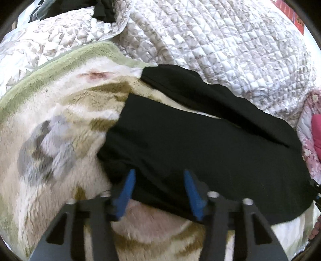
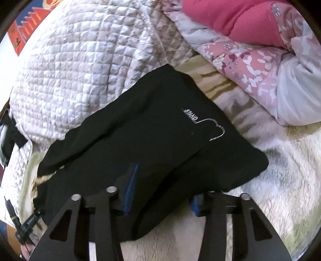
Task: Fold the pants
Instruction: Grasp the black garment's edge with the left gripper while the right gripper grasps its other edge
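Black pants (image 1: 200, 140) lie folded on a fleece blanket (image 1: 60, 120), one layer over another. In the right wrist view the pants (image 2: 150, 144) show a small white embroidered outline with lettering (image 2: 202, 124). My left gripper (image 1: 159, 176) is open, its blue fingers (image 1: 128, 184) spread over the pants' near edge. My right gripper (image 2: 166, 180) is open too. Its left blue finger (image 2: 131, 186) rests on the cloth, and the pants cover the tip of its right finger (image 2: 195, 204).
A white quilted bedspread (image 1: 220, 40) lies beyond the pants and also shows in the right wrist view (image 2: 70, 70). A pink floral duvet (image 2: 250, 50) is piled at the right. A dark garment (image 1: 104, 10) sits far back. A colourful picture (image 2: 24, 34) shows at upper left.
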Motion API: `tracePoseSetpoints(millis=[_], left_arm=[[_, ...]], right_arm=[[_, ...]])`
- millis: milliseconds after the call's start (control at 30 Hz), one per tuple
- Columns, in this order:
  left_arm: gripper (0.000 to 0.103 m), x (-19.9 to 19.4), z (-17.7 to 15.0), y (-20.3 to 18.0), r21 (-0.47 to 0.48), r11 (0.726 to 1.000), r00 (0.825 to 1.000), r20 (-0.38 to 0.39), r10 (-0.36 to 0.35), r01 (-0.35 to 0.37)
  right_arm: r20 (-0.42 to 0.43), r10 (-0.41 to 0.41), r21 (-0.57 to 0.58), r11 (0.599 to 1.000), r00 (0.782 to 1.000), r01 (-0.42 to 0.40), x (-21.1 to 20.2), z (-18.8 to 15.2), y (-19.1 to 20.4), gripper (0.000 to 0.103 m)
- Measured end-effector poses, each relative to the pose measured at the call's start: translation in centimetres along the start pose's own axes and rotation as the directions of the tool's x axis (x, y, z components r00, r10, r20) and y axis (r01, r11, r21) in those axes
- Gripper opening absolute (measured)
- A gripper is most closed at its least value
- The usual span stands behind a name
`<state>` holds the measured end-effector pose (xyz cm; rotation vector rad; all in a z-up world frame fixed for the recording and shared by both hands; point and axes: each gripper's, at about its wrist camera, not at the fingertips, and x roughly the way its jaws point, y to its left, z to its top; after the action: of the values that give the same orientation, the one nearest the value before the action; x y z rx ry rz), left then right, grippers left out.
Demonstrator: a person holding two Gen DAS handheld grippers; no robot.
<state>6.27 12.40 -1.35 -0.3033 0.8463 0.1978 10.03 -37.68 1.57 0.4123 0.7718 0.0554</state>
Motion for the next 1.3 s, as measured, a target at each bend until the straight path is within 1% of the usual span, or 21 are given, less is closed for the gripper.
tracePoseSetpoints(millis=[33, 67, 100, 167, 300, 533, 600, 667, 700, 767, 833, 900, 967, 1033, 1067, 1133, 1167, 1200, 1233, 1267, 1300], left_arm=[[0.030, 0.2, 0.2, 0.1, -0.004, 1.000, 1.000, 0.001, 0.009, -0.009], [0.023, 0.3, 0.4, 0.3, -0.008, 1.000, 1.000, 0.003, 0.021, -0.021], [0.011, 0.3, 0.6, 0.4, -0.013, 0.999, 1.000, -0.001, 0.029, -0.029], [0.003, 0.0, 1.0, 0.9, -0.031, 0.999, 0.999, -0.003, 0.031, -0.032], [0.003, -2.5, 1.7, 1.5, -0.028, 0.999, 0.999, 0.029, 0.027, -0.026], [0.003, -7.7, 1.5, 3.0, -0.028, 1.000, 0.998, 0.062, -0.012, 0.014], [0.003, -8.6, 0.8, 3.8, -0.026, 0.999, 0.998, 0.061, -0.021, 0.022], [0.003, -8.4, 0.1, 4.3, -0.031, 0.999, 0.999, 0.036, -0.026, 0.027], [0.003, -8.4, -0.3, 4.6, -0.022, 0.998, 0.998, 0.027, -0.057, 0.058], [0.003, -9.0, -0.9, 5.4, -0.052, 0.996, 0.997, 0.015, -0.073, 0.073], [0.001, -10.2, -1.3, 5.8, -0.052, 0.996, 0.997, 0.035, -0.072, 0.073], [0.001, -11.6, -1.5, 6.0, -0.037, 0.999, 0.997, 0.068, -0.034, 0.037], [0.001, -11.8, -1.7, 6.7, -0.031, 0.999, 0.997, 0.075, -0.021, 0.023], [0.001, -10.5, -2.1, 7.8, -0.044, 0.999, 0.999, 0.036, -0.013, 0.015], [0.001, -9.5, -2.5, 8.2, -0.058, 0.998, 0.999, -0.003, -0.040, 0.040], [0.001, -8.7, -3.2, 8.9, -0.104, 0.992, 0.996, -0.051, -0.074, 0.068], [0.002, -8.4, -3.6, 9.0, -0.118, 0.988, 0.992, -0.066, -0.106, 0.098], [0.006, -8.1, -3.8, 8.9, -0.128, 0.983, 0.986, -0.081, -0.143, 0.132], [0.021, -7.9, -4.0, 8.8, -0.134, 0.980, 0.983, -0.091, -0.158, 0.146], [0.033, -7.6, -4.1, 8.7, -0.144, 0.977, 0.980, -0.097, -0.173, 0.158], [0.054, -7.4, -4.1, 8.6, -0.158, 0.972, 0.977, -0.097, -0.189, 0.173]], right_arm=[[0.002, -0.019, 0.002, 1.000, 1.000, 0.019, 0.2, 0.2, -0.2, 0.023], [-0.002, -0.017, 0.012, 1.000, 1.000, 0.017, 0.3, 0.4, -0.6, 0.016], [-0.006, -0.006, 0.026, 1.000, 1.000, 0.006, 0.3, 0.4, -0.9, 0.013], [-0.008, 0.006, 0.036, 0.999, 1.000, -0.005, -0.2, 0.5, -1.1, 0.009], [0.016, 0.047, 0.044, 0.998, 0.999, -0.047, -2.8, 0.5, -0.7, 0.005], [0.013, 0.085, 0.063, 0.994, 0.996, -0.086, -7.7, -1.2, -0.3, 0.005], [-0.005, 0.070, 0.067, 0.995, 0.998, -0.069, -8.1, -2.1, -0.9, 0.005], [-0.042, 0.051, 0.094, 0.994, 0.998, -0.046, -7.7, -3.2, -1.9, 0.005], [-0.056, 0.051, 0.110, 0.993, 0.997, -0.044, -7.7, -3.6, -2.3, 0.005], [-0.067, 0.053, 0.115, 0.992, 0.996, -0.045, -8.3, -4.3, -2.3, 0.005], [-0.061, 0.060, 0.107, 0.993, 0.996, -0.053, -9.2, -4.7, -2.0, 0.005], [-0.057, 0.057, 0.105, 0.993, 0.997, -0.051, -9.9, -5.0, -1.9, 0.005], [-0.091, 0.021, 0.096, 0.995, 0.996, -0.012, -9.3, -5.6, -2.3, 0.005], [-0.150, -0.001, 0.123, 0.992, 0.989, 0.019, -7.7, -6.2, -3.2, 0.005], [-0.178, -0.002, 0.132, 0.991, 0.984, 0.026, -7.1, -6.4, -3.4, 0.006], [-0.179, -0.008, 0.125, 0.992, 0.984, 0.031, -6.9, -6.4, -3.2, 0.011], [-0.165, -0.008, 0.117, 0.993, 0.986, 0.028, -7.1, -6.3, -2.9, 0.019], [-0.158, -0.004, 0.113, 0.993, 0.988, 0.023, -7.3, -6.2, -2.9, 0.025], [-0.149, 0.001, 0.111, 0.994, 0.989, 0.016, -7.4, -6.1, -2.8, 0.027], [-0.145, 0.004, 0.111, 0.994, 0.989, 0.012, -7.5, -6.1, -2.8, 0.032], [-0.139, 0.011, 0.115, 0.993, 0.990, 0.005, -7.6, -6.1, -2.8, 0.037]])
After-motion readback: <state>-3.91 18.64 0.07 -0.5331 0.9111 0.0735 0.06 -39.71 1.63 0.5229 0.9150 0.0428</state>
